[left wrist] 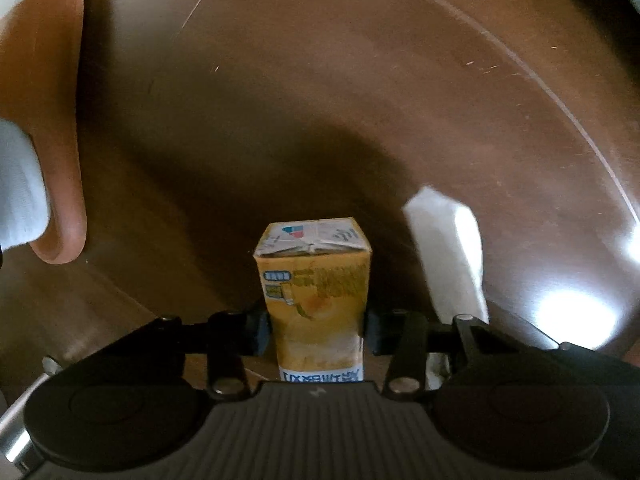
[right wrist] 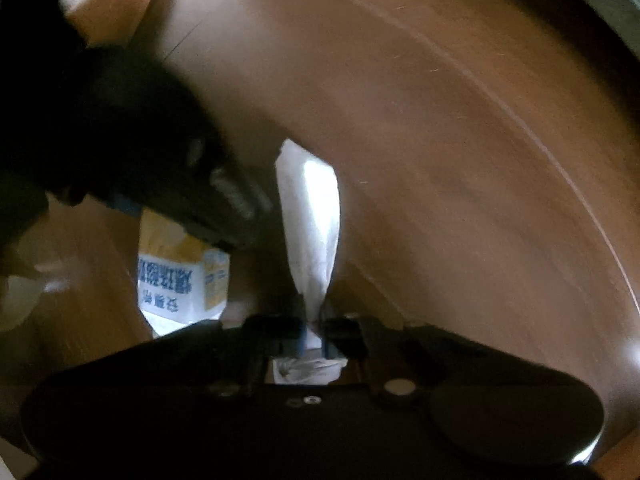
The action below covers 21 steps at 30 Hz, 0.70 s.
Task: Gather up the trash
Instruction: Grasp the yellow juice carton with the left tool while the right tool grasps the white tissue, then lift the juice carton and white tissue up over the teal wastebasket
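Yellow drink carton point(left wrist: 316, 300) is clamped in the left gripper point(left wrist: 316, 332); right gripper point(right wrist: 314, 334) pinches a white tissue point(right wrist: 310, 216).

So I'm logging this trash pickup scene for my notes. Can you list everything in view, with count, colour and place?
Yellow cardboard drink carton: one, yellow with white base, between the left gripper's pads.
Crumpled white paper tissue: one, white, pinched by the right gripper, right of the carton.
Terracotta clay dish: one, orange-brown, far left.
Round brown wooden table: one, brown, under everything.
Left gripper: one, black, shut on the carton.
Right gripper: one, black, shut on the tissue.
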### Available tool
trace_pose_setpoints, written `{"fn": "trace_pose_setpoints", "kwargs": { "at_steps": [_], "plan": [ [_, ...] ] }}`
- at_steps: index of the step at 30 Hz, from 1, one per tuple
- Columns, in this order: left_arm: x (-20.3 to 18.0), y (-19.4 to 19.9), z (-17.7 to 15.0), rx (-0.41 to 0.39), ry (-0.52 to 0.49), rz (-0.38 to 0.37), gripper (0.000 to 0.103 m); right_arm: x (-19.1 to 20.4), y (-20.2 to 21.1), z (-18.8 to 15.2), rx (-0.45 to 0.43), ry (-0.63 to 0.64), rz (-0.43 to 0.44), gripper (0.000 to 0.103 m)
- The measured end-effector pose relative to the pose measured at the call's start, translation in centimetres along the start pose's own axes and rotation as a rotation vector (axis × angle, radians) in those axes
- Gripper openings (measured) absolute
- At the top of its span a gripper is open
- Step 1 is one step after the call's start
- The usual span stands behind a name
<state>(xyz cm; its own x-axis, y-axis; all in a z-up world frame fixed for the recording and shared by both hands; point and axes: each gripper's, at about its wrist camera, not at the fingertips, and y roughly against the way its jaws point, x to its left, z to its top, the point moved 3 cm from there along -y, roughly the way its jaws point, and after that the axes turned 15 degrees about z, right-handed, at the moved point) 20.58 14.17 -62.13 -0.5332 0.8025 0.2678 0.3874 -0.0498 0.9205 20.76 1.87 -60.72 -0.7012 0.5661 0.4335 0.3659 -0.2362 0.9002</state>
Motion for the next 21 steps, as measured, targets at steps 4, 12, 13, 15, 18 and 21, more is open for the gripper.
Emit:
{"fn": "trace_pose_setpoints", "kwargs": {
  "at_steps": [4,12,13,15,18,21],
  "plan": [
    [-0.5,2.1,-0.4,-0.037,-0.018,-0.02,0.042,-0.7,2.6,-0.3,-0.047,-0.069,-0.028,0.004],
    [-0.3,8.5,-1.9,-0.172,-0.017,-0.061,0.042,-0.8,10.4,-0.9,-0.204,-0.18,-0.083,0.004],
    [0.2,9.4,-2.1,-0.189,-0.018,-0.064,0.042,-0.6,11.7,-1.2,-0.229,-0.189,-0.092,0.004],
    [0.7,11.5,-2.6,-0.224,-0.016,-0.076,0.042,-0.4,13.9,-1.7,-0.268,-0.2,-0.113,0.003],
    [2.2,14.4,-3.6,-0.29,-0.018,-0.091,0.042,0.5,17.4,-2.7,-0.332,-0.218,-0.138,0.003],
    [2.5,18.2,-4.9,-0.348,-0.018,-0.115,0.042,1.9,20.5,-3.7,-0.398,-0.23,-0.161,0.003]
  ]
}}
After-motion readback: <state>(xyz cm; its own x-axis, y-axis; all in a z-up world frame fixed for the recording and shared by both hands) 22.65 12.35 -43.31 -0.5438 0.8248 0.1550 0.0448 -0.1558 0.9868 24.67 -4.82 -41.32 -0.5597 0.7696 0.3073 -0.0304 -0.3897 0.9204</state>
